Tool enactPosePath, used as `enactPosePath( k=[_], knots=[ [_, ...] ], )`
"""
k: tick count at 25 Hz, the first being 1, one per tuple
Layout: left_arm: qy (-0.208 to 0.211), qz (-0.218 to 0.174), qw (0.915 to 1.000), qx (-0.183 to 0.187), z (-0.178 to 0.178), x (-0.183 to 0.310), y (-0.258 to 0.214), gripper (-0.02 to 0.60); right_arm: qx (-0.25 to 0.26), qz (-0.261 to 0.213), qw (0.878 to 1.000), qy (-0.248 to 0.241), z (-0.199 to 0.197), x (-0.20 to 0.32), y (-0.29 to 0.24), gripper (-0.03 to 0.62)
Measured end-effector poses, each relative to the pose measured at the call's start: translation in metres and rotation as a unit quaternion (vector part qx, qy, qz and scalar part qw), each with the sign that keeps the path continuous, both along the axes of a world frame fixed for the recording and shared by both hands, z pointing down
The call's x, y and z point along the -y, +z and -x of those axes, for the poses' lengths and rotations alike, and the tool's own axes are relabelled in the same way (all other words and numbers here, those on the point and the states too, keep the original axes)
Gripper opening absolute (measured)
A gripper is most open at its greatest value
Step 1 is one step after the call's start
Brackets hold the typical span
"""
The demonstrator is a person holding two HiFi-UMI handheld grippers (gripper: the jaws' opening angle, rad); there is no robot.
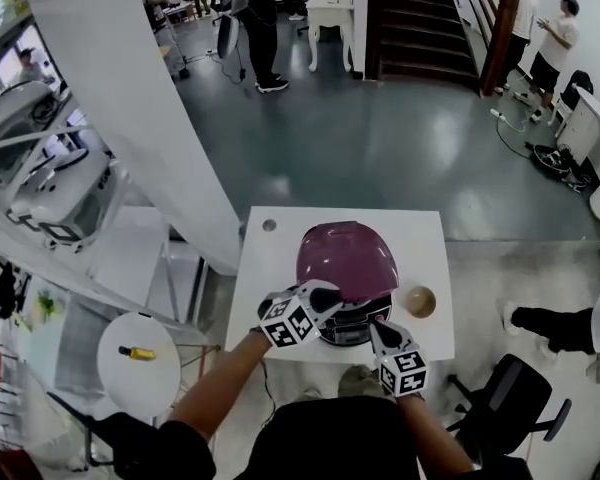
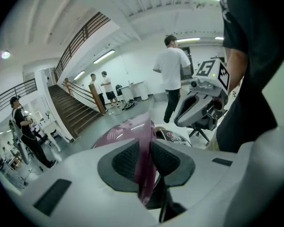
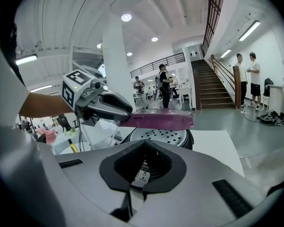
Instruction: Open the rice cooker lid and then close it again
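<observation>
Left claw (image 2: 145,161) clamped on the raised purple lid (image 1: 345,256); right claw (image 3: 144,163) fully closed, empty, beside the rice cooker (image 1: 358,325).

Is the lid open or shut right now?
Partly open: left tongs hold the lid raised, a gap showing above the cooker.

White square table (image 1: 270,258): small round tan bowl (image 1: 420,301) at 3 o'clock. Round white side table (image 1: 155,388) at 8 o'clock, bearing yellow-handled tool (image 1: 137,353). Black swivel chair (image 1: 510,398) at 4 o'clock.
</observation>
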State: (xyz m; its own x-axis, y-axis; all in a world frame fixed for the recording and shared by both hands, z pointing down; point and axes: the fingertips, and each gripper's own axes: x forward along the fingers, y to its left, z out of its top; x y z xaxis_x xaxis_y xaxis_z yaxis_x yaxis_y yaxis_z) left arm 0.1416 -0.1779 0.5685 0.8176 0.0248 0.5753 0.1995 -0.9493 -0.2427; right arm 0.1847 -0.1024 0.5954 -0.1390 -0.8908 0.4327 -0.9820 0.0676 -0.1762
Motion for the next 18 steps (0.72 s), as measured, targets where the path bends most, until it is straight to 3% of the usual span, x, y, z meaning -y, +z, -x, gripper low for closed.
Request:
enactPosePath(
  k=[18],
  knots=[
    [-0.006, -0.010, 0.9999, 0.012, 0.003, -0.009, 0.020, 0.069, -0.001, 0.012, 1.000, 0.004, 0.003, 0.000, 0.011, 0.000]
  ],
)
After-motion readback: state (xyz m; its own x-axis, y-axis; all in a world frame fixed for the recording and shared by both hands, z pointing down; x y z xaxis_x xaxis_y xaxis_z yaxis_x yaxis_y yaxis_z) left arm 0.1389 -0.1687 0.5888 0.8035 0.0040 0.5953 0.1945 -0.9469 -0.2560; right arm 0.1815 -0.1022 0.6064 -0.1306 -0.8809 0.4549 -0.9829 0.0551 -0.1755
